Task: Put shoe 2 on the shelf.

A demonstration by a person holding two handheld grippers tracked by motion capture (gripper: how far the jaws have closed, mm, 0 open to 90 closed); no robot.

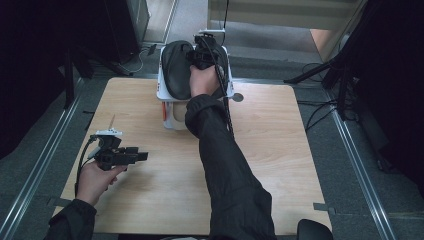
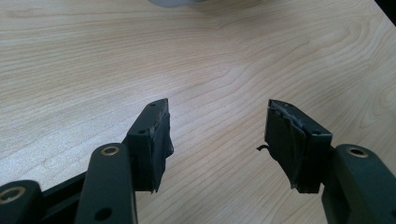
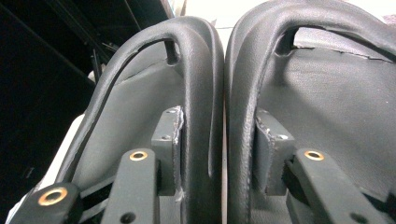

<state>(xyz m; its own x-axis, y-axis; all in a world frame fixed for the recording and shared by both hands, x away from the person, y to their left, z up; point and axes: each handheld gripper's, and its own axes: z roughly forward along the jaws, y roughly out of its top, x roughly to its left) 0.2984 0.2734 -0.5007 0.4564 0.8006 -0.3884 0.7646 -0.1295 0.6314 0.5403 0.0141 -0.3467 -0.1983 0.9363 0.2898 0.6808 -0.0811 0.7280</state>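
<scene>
Two black shoes stand side by side on a white box [image 1: 169, 119] at the table's far edge. The left shoe [image 1: 175, 70] [image 3: 135, 93] and the right shoe [image 3: 327, 88] nearly touch, with a thin pale slit between their walls. My right gripper [image 1: 202, 52] [image 3: 217, 126] reaches in from above, one jaw inside each shoe, so both inner walls stand between its pads [image 3: 166, 135]. The pads lie beside the walls without squeezing them together. My left gripper [image 1: 142, 156] [image 2: 217, 140] is open over bare wood at the front left, holding nothing.
The wooden table [image 1: 260, 150] spreads wide between the box and the front edge. A small round grey disc [image 1: 238, 97] lies near the box. Dark stands and cables [image 1: 325, 75] crowd the floor at the right, and metal rails run along both sides.
</scene>
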